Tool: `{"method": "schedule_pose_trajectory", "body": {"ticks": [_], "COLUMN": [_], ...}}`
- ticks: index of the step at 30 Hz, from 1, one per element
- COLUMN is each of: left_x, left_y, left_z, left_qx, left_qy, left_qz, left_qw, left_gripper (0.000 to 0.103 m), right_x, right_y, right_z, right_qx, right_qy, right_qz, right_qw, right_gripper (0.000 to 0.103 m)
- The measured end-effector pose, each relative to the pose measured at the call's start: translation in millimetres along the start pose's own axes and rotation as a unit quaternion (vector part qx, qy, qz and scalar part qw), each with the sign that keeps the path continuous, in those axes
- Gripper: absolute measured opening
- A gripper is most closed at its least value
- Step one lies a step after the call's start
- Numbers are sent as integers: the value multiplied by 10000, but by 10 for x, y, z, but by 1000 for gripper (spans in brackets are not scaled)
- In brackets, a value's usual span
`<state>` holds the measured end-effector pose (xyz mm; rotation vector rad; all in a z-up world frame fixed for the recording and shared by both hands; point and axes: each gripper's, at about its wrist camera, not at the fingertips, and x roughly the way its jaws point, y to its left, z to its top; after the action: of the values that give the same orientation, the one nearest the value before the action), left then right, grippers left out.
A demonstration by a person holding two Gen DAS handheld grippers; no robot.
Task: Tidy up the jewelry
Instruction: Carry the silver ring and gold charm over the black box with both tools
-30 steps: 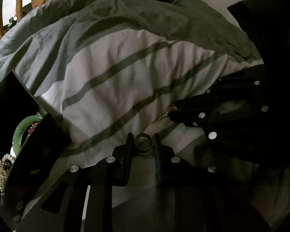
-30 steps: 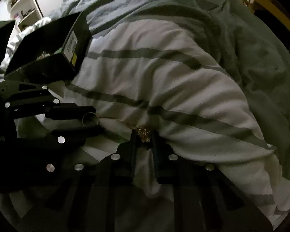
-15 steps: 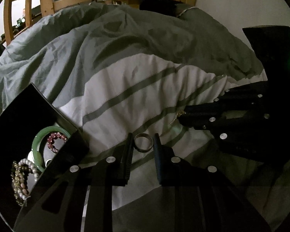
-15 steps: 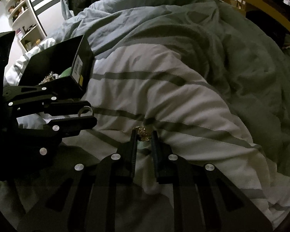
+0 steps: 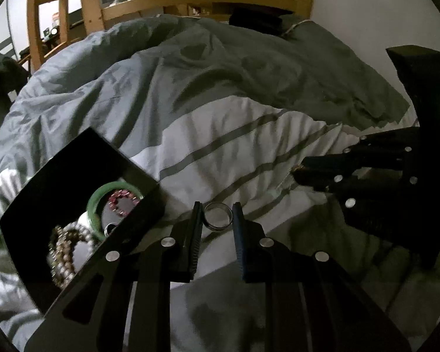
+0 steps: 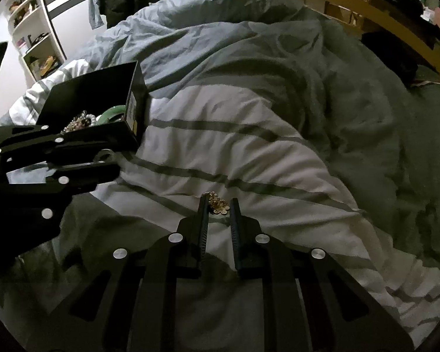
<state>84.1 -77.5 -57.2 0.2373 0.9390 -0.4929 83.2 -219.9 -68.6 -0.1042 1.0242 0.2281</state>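
The left gripper (image 5: 217, 215) has its jaws clamped on a plain metal ring (image 5: 218, 216), which stands on edge between the two fingertips and is pressed on both sides. The ring is held above the bed, clear of the bedding. In the right wrist view the same ring (image 6: 105, 155) shows at the tip of the left gripper (image 6: 104, 158), just beside the near wall of the box.

The right gripper (image 6: 217, 205) has its jaws clamped on a small gold floral piece (image 6: 218, 204), which sits at the very tips and projects slightly past them. In the left wrist view the right gripper (image 5: 297, 173) enters from the right edge, with only a glint of gold at its tip.

An open black box (image 5: 149, 182) rests on the bed to the left of the left gripper, its near corner close to the left finger. Inside lie a green bangle (image 5: 94, 202), a red bead bracelet (image 5: 123, 202) within the bangle's loop, and pearl strands (image 5: 64, 252) toward the near wall. In the right wrist view the box (image 6: 138, 88) stands with a labelled side wall facing the open bedding.

The duvet (image 6: 249, 152), white with grey stripes and grey-green beyond, spreads wide and rumpled ahead of both grippers. The two grippers are well apart. A wooden bed frame (image 5: 190, 0) borders the far edge.
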Motion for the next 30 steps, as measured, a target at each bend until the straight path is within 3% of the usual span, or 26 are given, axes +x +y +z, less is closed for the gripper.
{"method": "schedule_pose_trajectory", "body": {"ticks": [11,30], "left_x": [-440,-904], "left_y": [143,684], "left_z": [-46,-91], "left_qx": [-29,-503], "left_qy": [-153,-345], "left_qz": [192,500], "left_qw": [9997,9969], "left_gripper": [20,20], "right_x": [-362,-628], "right_y": [159,545], "right_z": [100,493], "right_qx": [-44,-284], "right_qy": [-150,-252], "right_qz": [-125,-206], "right_qw": [9998,9991], "right_gripper": [15,15]}}
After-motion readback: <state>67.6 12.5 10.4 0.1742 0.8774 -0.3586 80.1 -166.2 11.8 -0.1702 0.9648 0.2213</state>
